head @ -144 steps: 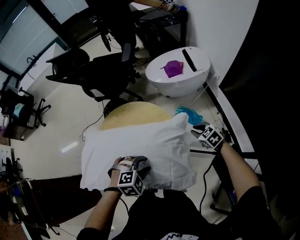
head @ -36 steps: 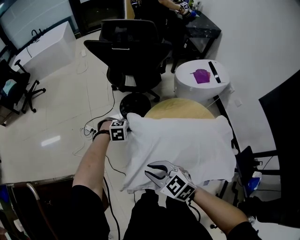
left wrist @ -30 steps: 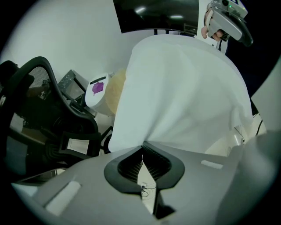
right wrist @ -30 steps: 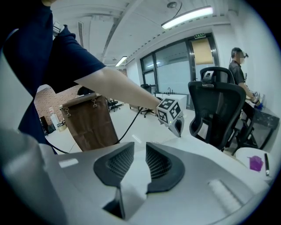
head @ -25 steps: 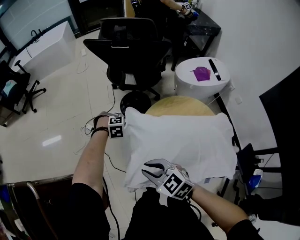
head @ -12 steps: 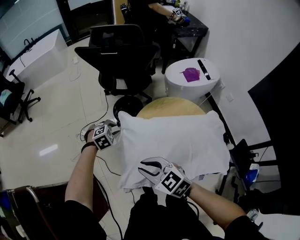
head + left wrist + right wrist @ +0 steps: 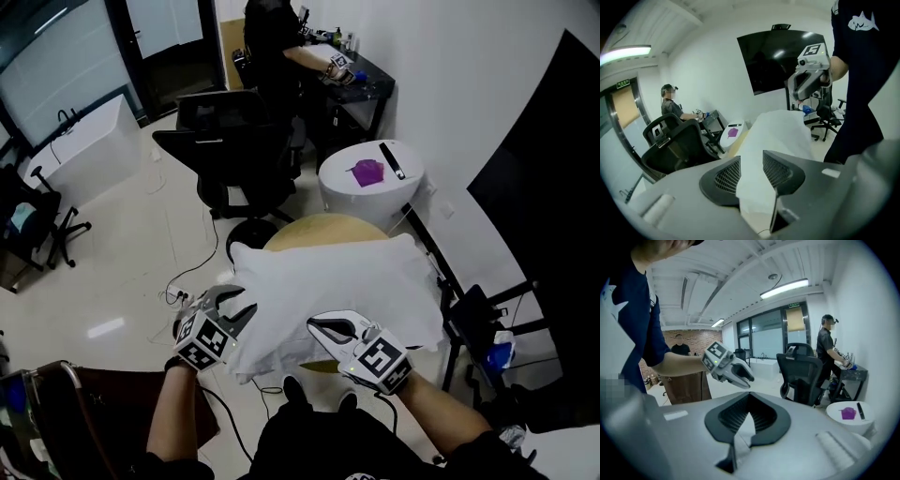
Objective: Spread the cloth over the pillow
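**Both tongs at the near edge of the pillow**

We see pale floor [image 7: 122, 244] spreading out beyond and to the left of both tongs. A tall black panel [image 7: 553, 187] stands off to the right of the right tongs. The white pillow [image 7: 347, 277] lies straight ahead of the two tongs. Its far part is over a round wooden tabletop [image 7: 319, 228], and its near edge hangs out toward us between them.

Beyond the left tongs stands a black office chair [image 7: 234, 155]. Farther on, past the pillow, is a round white tabletop [image 7: 375, 202], and a person [image 7: 272, 37] leans at a dark desk [image 7: 370, 84] behind it.

The left tongs [image 7: 234, 302] sit at the pillow's near left corner. Their jaws have just been opening and stand apart, with white fabric filling the gap and brushing both pads. We cannot make out a firm squeeze.

The right tongs [image 7: 319, 324] are at the near edge, just right of the left pair. They have just closed, and a thin fold of the cloth [image 7: 746, 427] is pinched between the meeting pads.

On the white tabletop, well beyond both tongs, lie a small purple thing [image 7: 366, 172] and a dark bar [image 7: 392, 161] beside it.
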`<state>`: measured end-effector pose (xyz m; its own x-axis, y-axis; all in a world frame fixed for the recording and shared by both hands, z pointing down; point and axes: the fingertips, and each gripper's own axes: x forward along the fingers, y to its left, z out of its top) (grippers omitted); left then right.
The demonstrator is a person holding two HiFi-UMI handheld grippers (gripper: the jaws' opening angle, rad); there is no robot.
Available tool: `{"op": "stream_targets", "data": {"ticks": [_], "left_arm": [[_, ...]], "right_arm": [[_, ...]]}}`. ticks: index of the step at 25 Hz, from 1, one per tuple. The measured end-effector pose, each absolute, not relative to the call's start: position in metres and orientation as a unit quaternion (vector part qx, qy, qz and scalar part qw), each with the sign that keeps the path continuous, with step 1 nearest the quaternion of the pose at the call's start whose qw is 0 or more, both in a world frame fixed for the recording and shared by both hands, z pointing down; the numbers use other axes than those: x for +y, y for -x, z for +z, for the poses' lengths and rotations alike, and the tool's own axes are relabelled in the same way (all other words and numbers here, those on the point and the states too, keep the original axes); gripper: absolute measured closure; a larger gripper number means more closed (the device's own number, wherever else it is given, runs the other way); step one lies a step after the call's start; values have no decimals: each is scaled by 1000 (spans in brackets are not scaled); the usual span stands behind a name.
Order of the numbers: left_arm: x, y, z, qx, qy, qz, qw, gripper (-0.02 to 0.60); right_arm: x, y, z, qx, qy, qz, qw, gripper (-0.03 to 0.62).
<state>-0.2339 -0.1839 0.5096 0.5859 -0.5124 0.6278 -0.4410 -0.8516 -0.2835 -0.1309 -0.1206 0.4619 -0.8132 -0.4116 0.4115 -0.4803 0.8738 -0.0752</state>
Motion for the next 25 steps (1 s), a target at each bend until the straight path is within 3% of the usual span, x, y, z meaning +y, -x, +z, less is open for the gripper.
{"op": "stream_targets", "data": {"ticks": [13, 18, 25], "left_arm": [[-61, 82, 483, 289, 904, -312, 37, 403], [-32, 44, 492, 288, 899, -330, 18, 360], [-11, 16, 483, 274, 907, -318, 35, 357]], "right_arm": [[-72, -36, 447, -941, -285, 108, 150, 588], [-52, -76, 453, -941, -281, 111, 151, 588], [-40, -106, 454, -934, -302, 128, 140, 588]]}}
